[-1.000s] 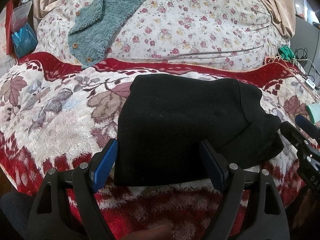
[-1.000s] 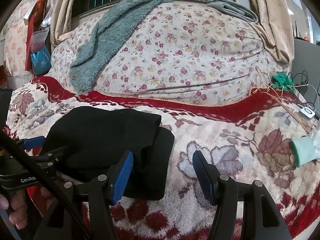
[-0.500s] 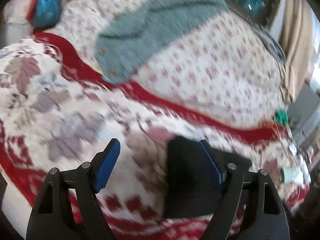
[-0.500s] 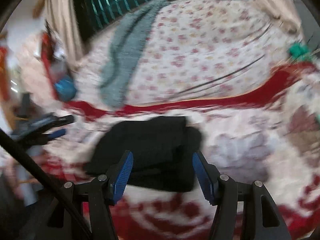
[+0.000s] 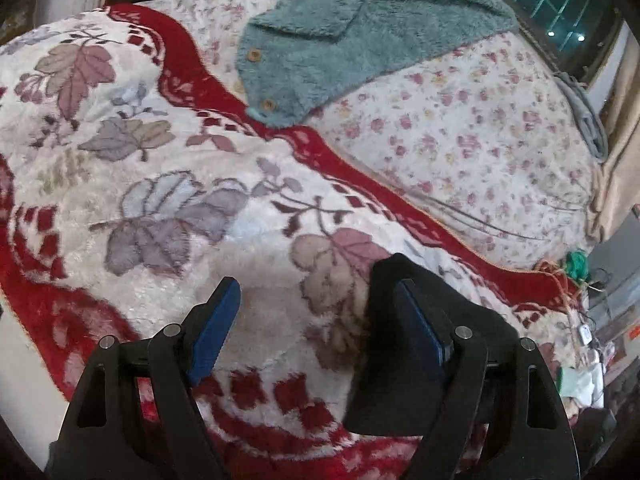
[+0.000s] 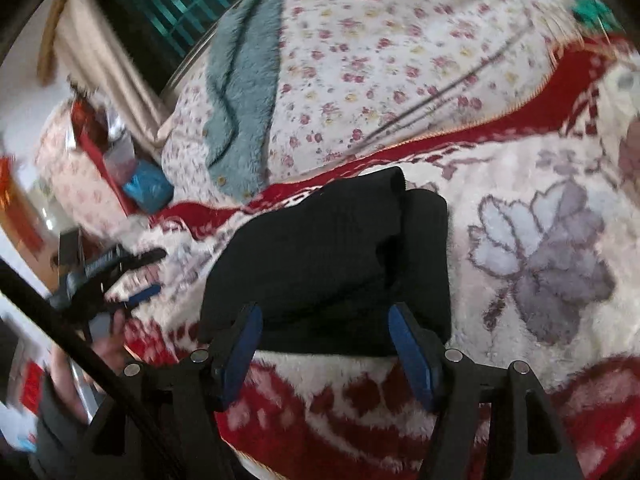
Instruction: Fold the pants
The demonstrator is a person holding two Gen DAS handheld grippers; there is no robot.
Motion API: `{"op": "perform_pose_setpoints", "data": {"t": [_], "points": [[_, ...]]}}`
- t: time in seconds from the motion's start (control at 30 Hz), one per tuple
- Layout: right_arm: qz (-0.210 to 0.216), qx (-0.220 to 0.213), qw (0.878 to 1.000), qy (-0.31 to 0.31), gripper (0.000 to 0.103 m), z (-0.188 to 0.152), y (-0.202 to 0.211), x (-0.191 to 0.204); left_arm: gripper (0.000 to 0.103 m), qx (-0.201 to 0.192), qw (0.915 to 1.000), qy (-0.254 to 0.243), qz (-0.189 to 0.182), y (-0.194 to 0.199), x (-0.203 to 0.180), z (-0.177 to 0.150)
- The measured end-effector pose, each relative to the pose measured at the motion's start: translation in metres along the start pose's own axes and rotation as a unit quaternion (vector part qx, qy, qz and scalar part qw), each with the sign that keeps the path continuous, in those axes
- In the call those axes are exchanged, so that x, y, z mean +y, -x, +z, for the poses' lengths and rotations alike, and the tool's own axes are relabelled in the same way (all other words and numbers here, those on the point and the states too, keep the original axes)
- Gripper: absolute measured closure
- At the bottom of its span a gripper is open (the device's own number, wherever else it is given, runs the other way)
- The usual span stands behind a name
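Note:
The black pants [image 6: 320,248] lie folded in a compact bundle on the red and cream plush blanket [image 6: 540,248]. My right gripper [image 6: 324,316] hovers at their near edge; its jaws are opening, and the pads press on nothing, with the fabric edge showing between the fingertips. My left gripper [image 5: 316,292] is open over bare blanket, left of the pants [image 5: 372,380], whose corner shows behind its right finger. In the right wrist view the left gripper [image 6: 158,272] sits at the far left, held by a hand [image 6: 108,344].
A teal fleece garment [image 5: 360,40] with buttons lies on a floral quilt [image 5: 480,140] heaped behind the blanket. A blue bag [image 6: 148,188] and boxes stand at the bed's left side. Green cloth [image 5: 576,264] and cables lie at the right. A barred window and curtain are behind.
My left gripper has drawn away to the left of the pants and rolled. My right gripper has rolled and now faces the pants straight on. The pants stay folded in place.

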State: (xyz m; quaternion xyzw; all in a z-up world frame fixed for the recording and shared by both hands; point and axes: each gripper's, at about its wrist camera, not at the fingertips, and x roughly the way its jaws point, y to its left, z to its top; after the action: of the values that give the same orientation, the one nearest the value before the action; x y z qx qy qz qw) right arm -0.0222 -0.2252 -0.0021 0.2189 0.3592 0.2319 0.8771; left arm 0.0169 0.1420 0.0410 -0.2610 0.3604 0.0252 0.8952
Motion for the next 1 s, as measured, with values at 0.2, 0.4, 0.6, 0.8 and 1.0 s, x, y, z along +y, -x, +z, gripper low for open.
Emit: {"op": "perform_pose_setpoints", "data": {"t": [0.2,0.4,0.6,0.8,1.0], "points": [[0.054,-0.028,0.995,-0.082,0.040,0.007,-0.011,-0.017,0.023,0.070,0.9951,0.047,-0.051,-0.025,0.010,-0.007],[0.087,-0.037,0.986,-0.135,0.069,0.015,-0.030,-0.027,0.023,0.089,0.9915,0.078,-0.053,-0.030,0.015,-0.010],[0.133,-0.048,0.977,-0.158,0.084,0.020,-0.027,-0.035,0.023,0.084,0.9929,0.066,-0.053,-0.028,0.010,-0.011],[0.108,-0.056,0.973,-0.195,0.084,0.016,-0.043,-0.041,0.023,0.056,0.9961,0.047,-0.049,-0.012,0.005,-0.004],[0.031,-0.035,0.985,-0.167,0.090,0.024,-0.040,-0.019,0.023,-0.029,0.9991,-0.017,-0.027,0.035,0.007,0.017]]}}
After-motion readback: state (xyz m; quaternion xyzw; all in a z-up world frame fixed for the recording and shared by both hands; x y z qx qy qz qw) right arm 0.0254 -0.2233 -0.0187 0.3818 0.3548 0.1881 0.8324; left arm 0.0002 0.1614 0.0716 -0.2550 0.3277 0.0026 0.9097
